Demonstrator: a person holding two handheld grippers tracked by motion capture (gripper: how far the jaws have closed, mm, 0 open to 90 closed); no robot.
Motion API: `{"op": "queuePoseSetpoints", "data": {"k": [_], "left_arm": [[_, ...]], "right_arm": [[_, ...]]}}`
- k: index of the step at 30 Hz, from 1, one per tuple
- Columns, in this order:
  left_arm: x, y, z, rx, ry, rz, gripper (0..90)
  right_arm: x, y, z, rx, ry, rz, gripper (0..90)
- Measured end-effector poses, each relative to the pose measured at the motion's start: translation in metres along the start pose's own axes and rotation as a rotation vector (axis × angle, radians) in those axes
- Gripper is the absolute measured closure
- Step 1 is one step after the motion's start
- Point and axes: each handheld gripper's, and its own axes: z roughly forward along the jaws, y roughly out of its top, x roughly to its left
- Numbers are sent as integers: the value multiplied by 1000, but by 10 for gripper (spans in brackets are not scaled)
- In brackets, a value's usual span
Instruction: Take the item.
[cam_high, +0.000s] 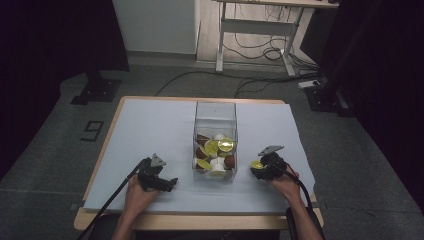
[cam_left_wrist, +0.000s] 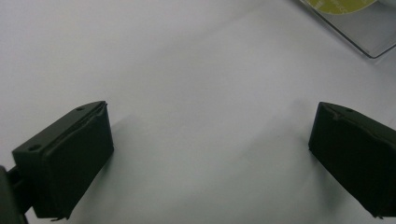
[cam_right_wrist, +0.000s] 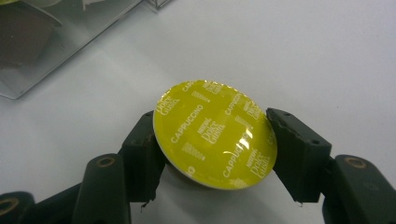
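A capsule with a bright yellow foil lid printed in white lettering is seen between the black jaws of the right gripper. The left gripper is black too. A clear box is filled with yellow, white and brown capsules. The table is covered in pale white, edged in light wood.

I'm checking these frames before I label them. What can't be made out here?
- Capsule body, right gripper view: its yellow foil lid covers it, so whether the right gripper presses on it is unclear.
- Capsules in the clear box, high view: piled and too small to count.
- Clear box, left gripper view: cut off by the top edge.
- Left gripper, high view: too dark and small to show how its jaws stand.
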Motion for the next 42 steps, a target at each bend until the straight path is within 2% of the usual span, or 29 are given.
{"op": "queuePoseSetpoints", "data": {"k": [1,8,17,19,22,29,36,42], "left_arm": [[0,0,0,0,0,0,0],[0,0,0,0,0,0,0],[0,0,0,0,0,0,0],[0,0,0,0,0,0,0],[0,0,0,0,0,0,0],[0,0,0,-1,0,-1,0],[0,0,0,-1,0,0,0],[0,0,0,0,0,0,0]], "right_arm": [[0,0,0,0,0,0,347],[2,3,-5,-55,-18,-12,168],[2,4,-22,-106,-13,9,126],[1,4,-23,-103,-17,9,125],[0,1,-26,-82,-50,4,108],[1,-6,-29,-63,-64,23,43],[0,-19,-28,-53,-48,85,4],[0,-25,-16,-4,-14,98,4]]}}
